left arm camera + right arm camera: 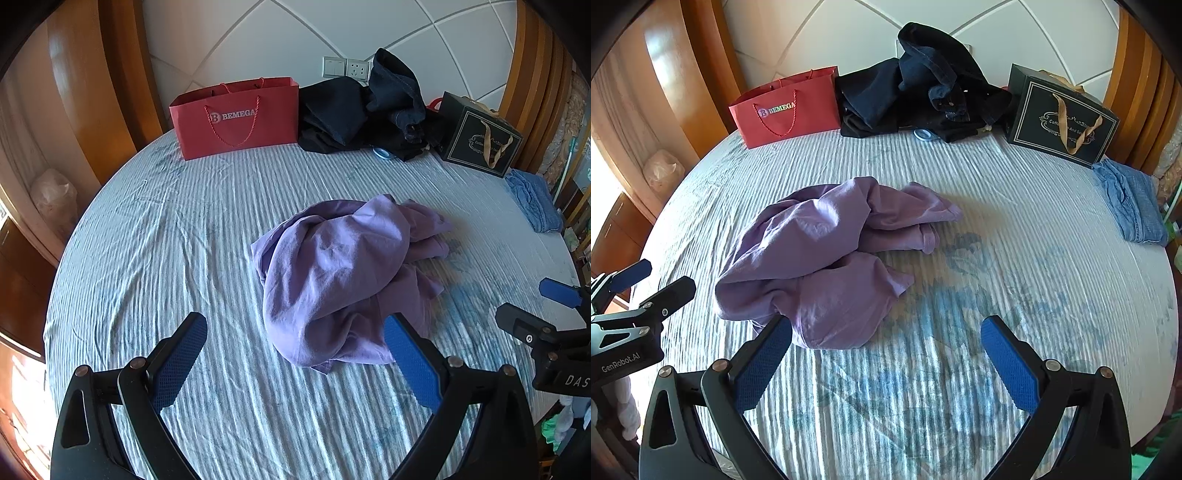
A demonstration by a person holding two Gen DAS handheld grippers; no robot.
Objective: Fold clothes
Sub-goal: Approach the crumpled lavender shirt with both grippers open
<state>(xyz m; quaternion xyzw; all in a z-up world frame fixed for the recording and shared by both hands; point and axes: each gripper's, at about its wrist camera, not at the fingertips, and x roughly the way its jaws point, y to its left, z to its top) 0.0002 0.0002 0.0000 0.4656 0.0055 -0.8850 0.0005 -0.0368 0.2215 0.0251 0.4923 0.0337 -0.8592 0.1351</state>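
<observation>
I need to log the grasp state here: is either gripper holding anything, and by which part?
Nothing is held. Both the left gripper and right gripper have open jaws, short of the crumpled purple garment.

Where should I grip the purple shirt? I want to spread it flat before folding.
Probably the loose sleeve cuff of the purple shirt, coming in low from the right. It sticks out flat on the bed sheet, apart from the bunched mound, so the open right gripper can pinch it alone.
</observation>
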